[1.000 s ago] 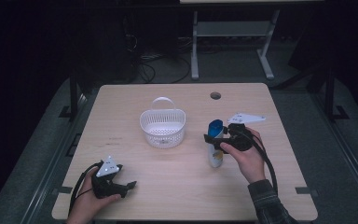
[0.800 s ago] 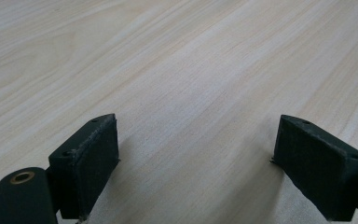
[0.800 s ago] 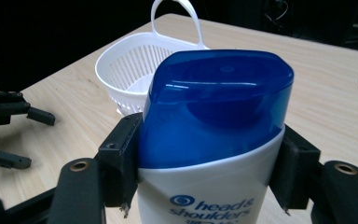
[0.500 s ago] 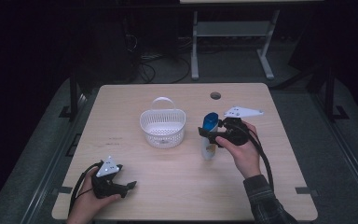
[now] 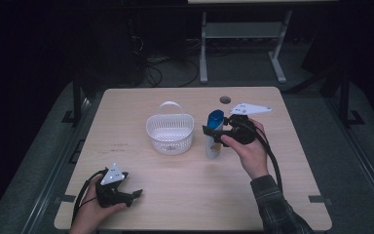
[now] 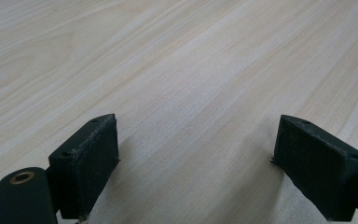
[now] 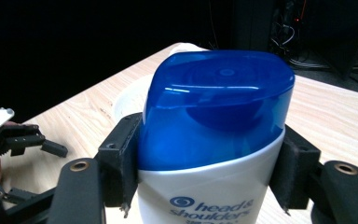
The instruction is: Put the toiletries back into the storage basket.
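Two grippers are at work around the white basket (image 5: 170,132) on the table (image 5: 282,195). Right of the basket, close beside it, the right gripper (image 5: 213,135) holds a shampoo bottle (image 5: 214,134) upright, jaws clamped on its sides just under the blue cap (image 7: 219,105); whether its base touches the wood I cannot tell. Well nearer the person than the basket, toward its left, the left gripper (image 5: 135,195) rests low over bare wood, jaws wide apart.
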The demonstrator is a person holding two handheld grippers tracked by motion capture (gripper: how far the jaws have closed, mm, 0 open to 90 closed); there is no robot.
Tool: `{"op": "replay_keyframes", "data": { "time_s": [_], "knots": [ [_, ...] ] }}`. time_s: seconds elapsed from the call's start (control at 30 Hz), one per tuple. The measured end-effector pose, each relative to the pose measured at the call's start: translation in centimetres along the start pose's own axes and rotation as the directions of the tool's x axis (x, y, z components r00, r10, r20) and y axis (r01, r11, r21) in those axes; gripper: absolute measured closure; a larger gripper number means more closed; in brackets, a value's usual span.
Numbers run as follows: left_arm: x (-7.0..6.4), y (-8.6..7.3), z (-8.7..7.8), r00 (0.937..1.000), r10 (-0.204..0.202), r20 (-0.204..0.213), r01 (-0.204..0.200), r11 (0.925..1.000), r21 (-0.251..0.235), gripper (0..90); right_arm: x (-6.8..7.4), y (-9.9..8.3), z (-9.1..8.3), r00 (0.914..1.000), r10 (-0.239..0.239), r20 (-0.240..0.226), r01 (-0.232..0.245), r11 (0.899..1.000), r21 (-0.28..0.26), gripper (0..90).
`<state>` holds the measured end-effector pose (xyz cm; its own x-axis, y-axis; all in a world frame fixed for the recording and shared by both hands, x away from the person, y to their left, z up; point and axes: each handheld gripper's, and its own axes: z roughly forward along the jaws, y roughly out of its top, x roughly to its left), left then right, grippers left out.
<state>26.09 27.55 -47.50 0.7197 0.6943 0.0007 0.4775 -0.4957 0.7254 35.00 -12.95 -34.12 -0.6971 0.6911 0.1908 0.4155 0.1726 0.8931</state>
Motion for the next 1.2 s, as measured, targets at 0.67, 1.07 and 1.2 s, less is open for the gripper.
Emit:
{"op": "replay_keyframes", "data": {
  "time_s": [0.67,1.07,1.2],
  "knots": [
    [0.0,0.0,0.0,1.0000,0.006,0.007,-0.006,1.0000,0.000,13.3,0.3,4.4,0.9,0.9997,-0.017,-0.015,0.016,0.998,-0.058,35.3],
    [0.0,0.0,0.0,0.9999,0.011,0.008,-0.011,0.9999,0.002,13.3,0.7,6.7,2.0,0.9993,-0.029,-0.025,0.026,0.996,-0.081,35.3],
    [0.0,0.0,0.0,0.9999,0.011,0.009,-0.011,0.9999,0.002,13.3,1.0,7.3,2.6,0.9989,-0.037,-0.028,0.034,0.996,-0.082,35.3]
  ]
}}
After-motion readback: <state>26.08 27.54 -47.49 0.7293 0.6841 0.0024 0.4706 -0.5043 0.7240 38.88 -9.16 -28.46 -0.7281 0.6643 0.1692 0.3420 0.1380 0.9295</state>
